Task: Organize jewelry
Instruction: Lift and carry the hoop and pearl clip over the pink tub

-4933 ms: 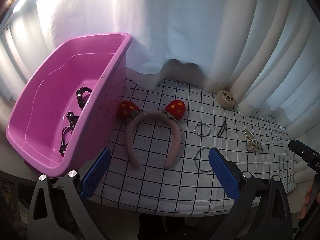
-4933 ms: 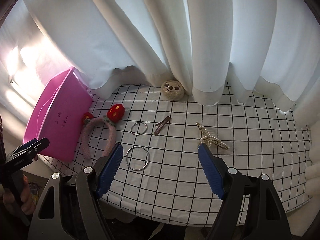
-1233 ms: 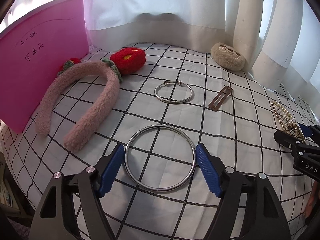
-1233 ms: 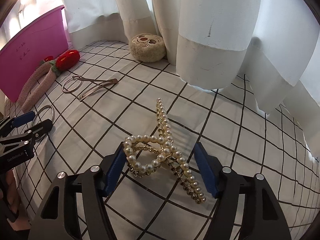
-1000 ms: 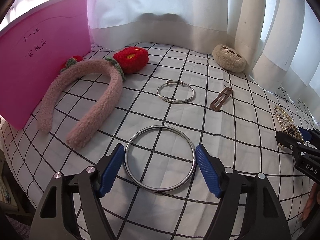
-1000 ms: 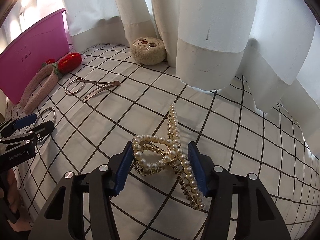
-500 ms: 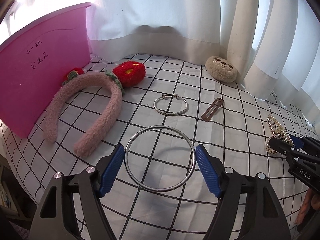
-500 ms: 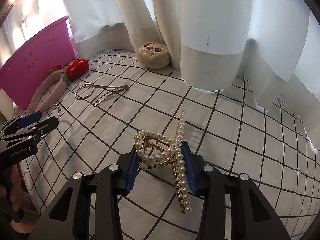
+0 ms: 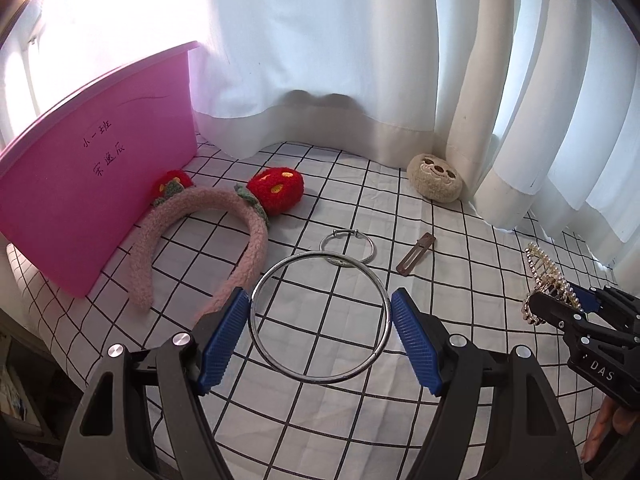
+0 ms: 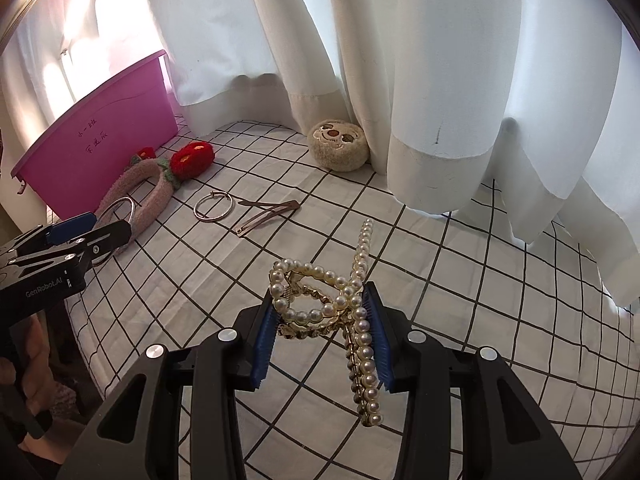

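My left gripper [image 9: 320, 334] is shut on a large silver ring [image 9: 320, 378] and holds it above the checked cloth. My right gripper [image 10: 324, 334] is shut on a pearl hair claw [image 10: 320, 290] and holds it off the cloth; the claw also shows in the left wrist view [image 9: 546, 280]. A pink bin [image 9: 80, 184] stands at the far left. A pink headband with red strawberries [image 9: 256, 240], a smaller silver bangle [image 9: 347, 242] and a brown hair clip [image 9: 416, 254] lie on the cloth.
A round beige plush face [image 9: 435, 178] sits at the back against the white curtains [image 9: 360, 60]. The checked cloth [image 9: 460, 248] ends at the near table edge. In the right wrist view the left gripper [image 10: 72, 248] is at the left, near the headband [image 10: 136, 196].
Both grippers have risen from the cloth, the left lifting the large ring and the right lifting the pearl claw. The right jaws closed on the claw about a second ago.
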### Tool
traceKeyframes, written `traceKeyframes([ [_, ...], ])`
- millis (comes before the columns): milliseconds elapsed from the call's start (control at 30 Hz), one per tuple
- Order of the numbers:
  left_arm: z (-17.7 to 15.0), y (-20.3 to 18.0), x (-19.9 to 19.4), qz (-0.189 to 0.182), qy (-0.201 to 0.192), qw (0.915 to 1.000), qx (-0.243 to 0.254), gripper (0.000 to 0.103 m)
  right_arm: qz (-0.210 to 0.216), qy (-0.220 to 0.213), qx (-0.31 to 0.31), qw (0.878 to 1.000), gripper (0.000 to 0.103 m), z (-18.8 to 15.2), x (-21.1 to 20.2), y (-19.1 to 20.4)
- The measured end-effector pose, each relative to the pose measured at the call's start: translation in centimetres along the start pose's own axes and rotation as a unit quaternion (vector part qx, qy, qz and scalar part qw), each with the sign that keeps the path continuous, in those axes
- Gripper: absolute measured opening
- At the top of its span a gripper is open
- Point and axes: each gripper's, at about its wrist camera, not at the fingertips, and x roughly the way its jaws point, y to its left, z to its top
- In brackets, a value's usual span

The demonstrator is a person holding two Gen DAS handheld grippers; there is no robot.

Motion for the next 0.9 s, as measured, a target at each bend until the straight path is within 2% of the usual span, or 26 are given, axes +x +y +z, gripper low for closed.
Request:
traceKeyframes([
  [200, 2.6, 1.6, -4.4, 0.006, -0.020, 0.9997, -0.014, 0.071, 0.034, -0.017, 0.000, 0.999, 0.040, 2.6, -3.0, 2.1],
  [400, 4.9, 4.6, -9.0, 0.021, -0.050, 0.9978, -0.039, 0.071, 0.067, -0.035, -0.030, 0.997, 0.040, 6.2, -5.1, 5.7],
  [600, 7.5, 9.5, -11.9, 0.042, -0.077, 0.9943, -0.060, 0.071, 0.093, -0.063, -0.062, 0.992, 0.040, 10.8, -6.0, 10.5],
  [900, 11.7, 19.2, -12.8, 0.058, -0.094, 0.9903, -0.084, 0.071, 0.134, -0.095, -0.082, 0.983, 0.040, 18.4, -5.2, 19.9],
])
